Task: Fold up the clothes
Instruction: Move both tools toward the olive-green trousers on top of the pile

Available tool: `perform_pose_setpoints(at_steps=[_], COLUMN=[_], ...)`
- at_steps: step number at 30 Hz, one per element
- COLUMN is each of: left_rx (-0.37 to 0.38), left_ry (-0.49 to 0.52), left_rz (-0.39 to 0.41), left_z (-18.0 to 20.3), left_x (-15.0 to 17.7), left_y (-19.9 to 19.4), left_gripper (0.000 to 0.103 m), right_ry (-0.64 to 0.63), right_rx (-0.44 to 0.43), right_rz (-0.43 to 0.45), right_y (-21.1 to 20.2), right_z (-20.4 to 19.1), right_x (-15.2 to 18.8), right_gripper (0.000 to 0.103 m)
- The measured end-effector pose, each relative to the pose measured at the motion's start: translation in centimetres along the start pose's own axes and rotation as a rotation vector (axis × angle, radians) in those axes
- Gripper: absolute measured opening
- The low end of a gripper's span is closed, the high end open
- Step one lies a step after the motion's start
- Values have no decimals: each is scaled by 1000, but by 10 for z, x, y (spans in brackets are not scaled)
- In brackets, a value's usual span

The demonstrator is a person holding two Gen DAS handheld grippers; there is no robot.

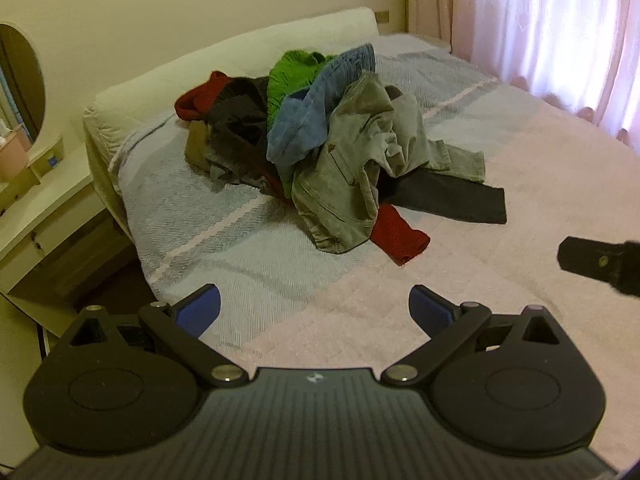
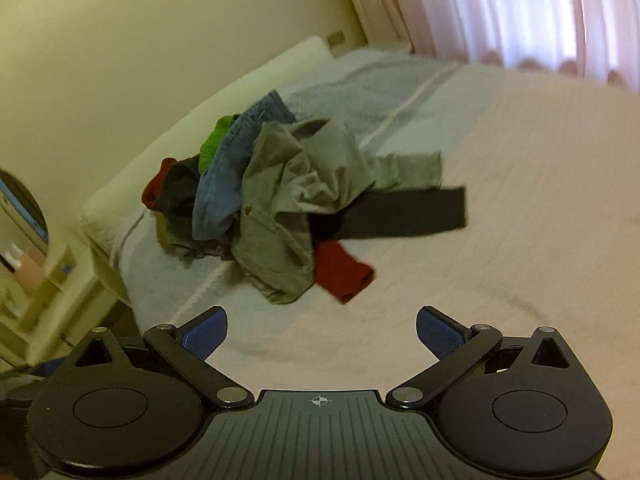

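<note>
A heap of unfolded clothes (image 1: 320,132) lies on the bed. On top is a grey-green garment (image 1: 360,168), with a blue denim piece (image 1: 312,108), a green knit (image 1: 292,76), dark red pieces (image 1: 400,236) and a flat black piece (image 1: 452,196). The heap also shows in the right wrist view (image 2: 288,208). My left gripper (image 1: 316,312) is open and empty, hovering over the bed short of the heap. My right gripper (image 2: 322,330) is open and empty, also short of the heap; its tip shows in the left wrist view (image 1: 592,264).
The bed (image 1: 520,200) has a pink and light-blue cover and a cream headboard (image 1: 240,52). A cream dresser with a round mirror (image 1: 24,80) stands to the left. Pink curtains (image 1: 540,20) hang at the far right.
</note>
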State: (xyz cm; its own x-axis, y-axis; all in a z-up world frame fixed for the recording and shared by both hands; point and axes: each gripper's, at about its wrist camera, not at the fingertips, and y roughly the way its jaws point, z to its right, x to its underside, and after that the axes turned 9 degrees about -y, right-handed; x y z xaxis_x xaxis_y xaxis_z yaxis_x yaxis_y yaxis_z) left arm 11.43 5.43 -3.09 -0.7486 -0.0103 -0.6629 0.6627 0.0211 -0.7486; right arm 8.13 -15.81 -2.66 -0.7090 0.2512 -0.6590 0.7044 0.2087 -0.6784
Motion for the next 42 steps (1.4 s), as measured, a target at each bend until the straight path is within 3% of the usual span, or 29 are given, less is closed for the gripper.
perform_pose_setpoints(at_steps=[21,22,24,32,34,40,42], left_rx=[26,28,36,56,60,62,62], left_ry=[49,50,48,68,73,71,73], left_rz=[-77,-78,-80,-96,-101,-120,-123], left_z=[-35,-35,-37,-38,-36,-30,-28], left_x=[-105,-108,-116,-136,-139,-154,-159], left_y=[145,150,162,209,220,257,267], left_gripper=[99,99,97,95,95,95,95], right_ry=[248,257,276,329,328,313,307], right_rx=[-74,-75,-75,-98,-105,-102,-108], right_rz=[-42,-45,-51,-49,-50,-60,-70], right_y=[148,156,172,231,246,288,300], right_z=[-1,0,2,12,13,14,15], right_x=[-65,-67,-70,-82,-86,-95,-95], right_gripper=[102,98,79,77,68,67,62])
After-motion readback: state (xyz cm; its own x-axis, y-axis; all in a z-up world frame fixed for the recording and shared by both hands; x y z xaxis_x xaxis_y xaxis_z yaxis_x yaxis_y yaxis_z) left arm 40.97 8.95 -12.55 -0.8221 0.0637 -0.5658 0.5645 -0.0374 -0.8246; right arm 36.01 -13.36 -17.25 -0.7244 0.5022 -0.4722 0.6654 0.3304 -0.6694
